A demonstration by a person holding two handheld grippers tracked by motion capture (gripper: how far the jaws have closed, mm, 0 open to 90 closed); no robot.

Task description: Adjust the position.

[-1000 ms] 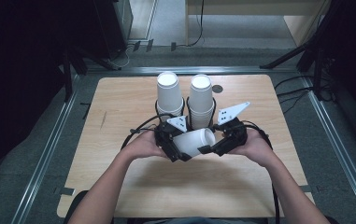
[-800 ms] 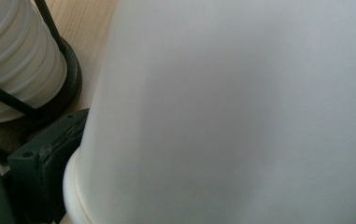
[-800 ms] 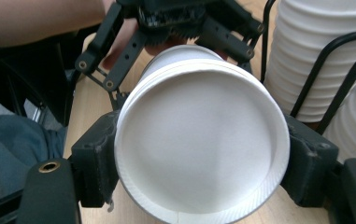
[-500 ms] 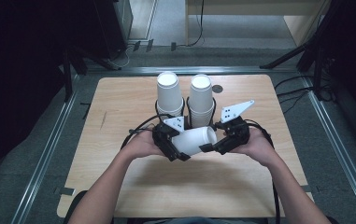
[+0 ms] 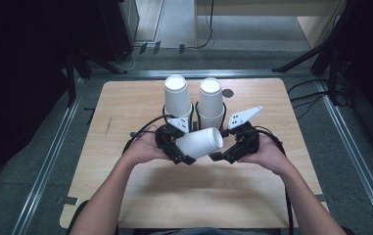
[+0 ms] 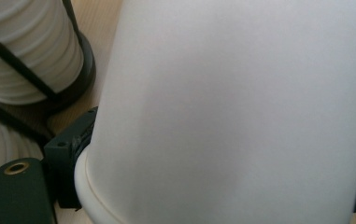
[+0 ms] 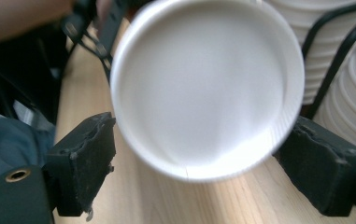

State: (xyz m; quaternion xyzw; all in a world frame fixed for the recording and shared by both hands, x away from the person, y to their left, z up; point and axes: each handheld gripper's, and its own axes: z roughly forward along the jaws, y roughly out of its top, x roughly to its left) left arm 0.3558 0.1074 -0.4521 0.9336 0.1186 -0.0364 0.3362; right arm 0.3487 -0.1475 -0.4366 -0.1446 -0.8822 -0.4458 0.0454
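The paper cup point(image 5: 199, 143) is gripped sideways by the left tongs point(image 5: 180, 152); its base faces the just-opened, empty right tongs point(image 5: 219, 155).

Left hand-held gripper point(image 5: 186, 152) jaws closing, clamped; right hand-held gripper point(image 5: 223, 155) jaws just opened wide; forearms converge mid-table.

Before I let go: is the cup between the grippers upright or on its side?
On its side: the cup lies level, base facing the right gripper.
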